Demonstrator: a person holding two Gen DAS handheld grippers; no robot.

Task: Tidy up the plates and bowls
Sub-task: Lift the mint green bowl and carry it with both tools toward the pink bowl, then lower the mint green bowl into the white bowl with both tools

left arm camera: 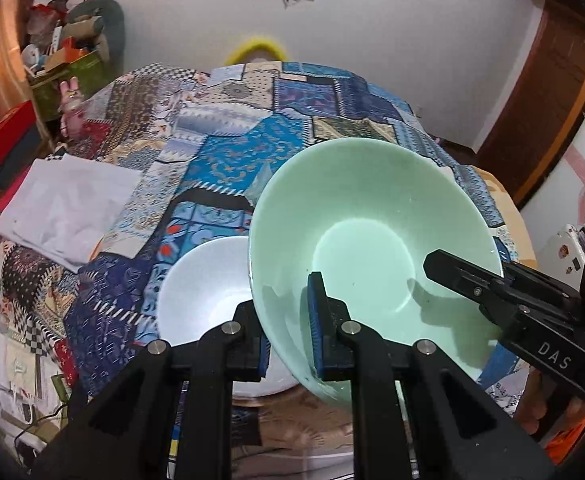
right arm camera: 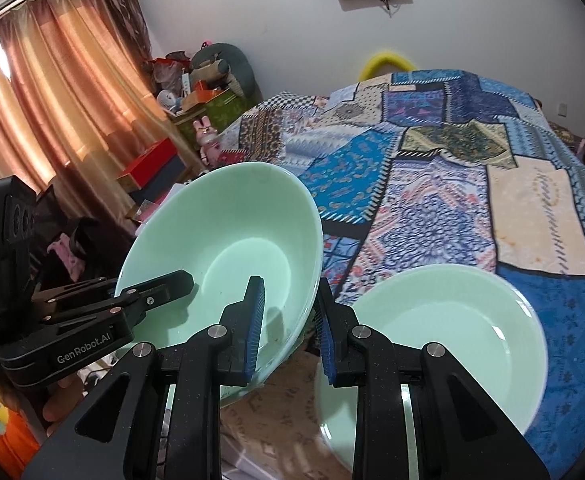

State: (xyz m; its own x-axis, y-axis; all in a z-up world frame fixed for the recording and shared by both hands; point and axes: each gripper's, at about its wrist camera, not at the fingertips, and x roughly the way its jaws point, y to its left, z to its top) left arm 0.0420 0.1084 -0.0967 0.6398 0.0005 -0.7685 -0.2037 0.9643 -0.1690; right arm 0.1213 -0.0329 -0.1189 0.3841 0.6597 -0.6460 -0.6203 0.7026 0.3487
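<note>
A mint-green bowl point(left arm camera: 364, 232) is held in the air, tilted, by both grippers. My left gripper point(left arm camera: 288, 328) is shut on its left rim, one blue pad inside the bowl. My right gripper point(right arm camera: 288, 324) is shut on the opposite rim point(right arm camera: 228, 240); it also shows in the left wrist view point(left arm camera: 464, 276) at the bowl's right side. A white bowl point(left arm camera: 208, 284) sits on the patchwork cloth below the left gripper. A mint-green plate point(right arm camera: 444, 344) lies on the cloth below the right gripper.
The patchwork cloth point(right arm camera: 432, 184) covers the surface ahead. A folded white cloth point(left arm camera: 68, 208) lies at the left. Cluttered boxes and toys point(right arm camera: 196, 92) stand by the curtain at the far left. A wooden door point(left arm camera: 548, 92) is at the right.
</note>
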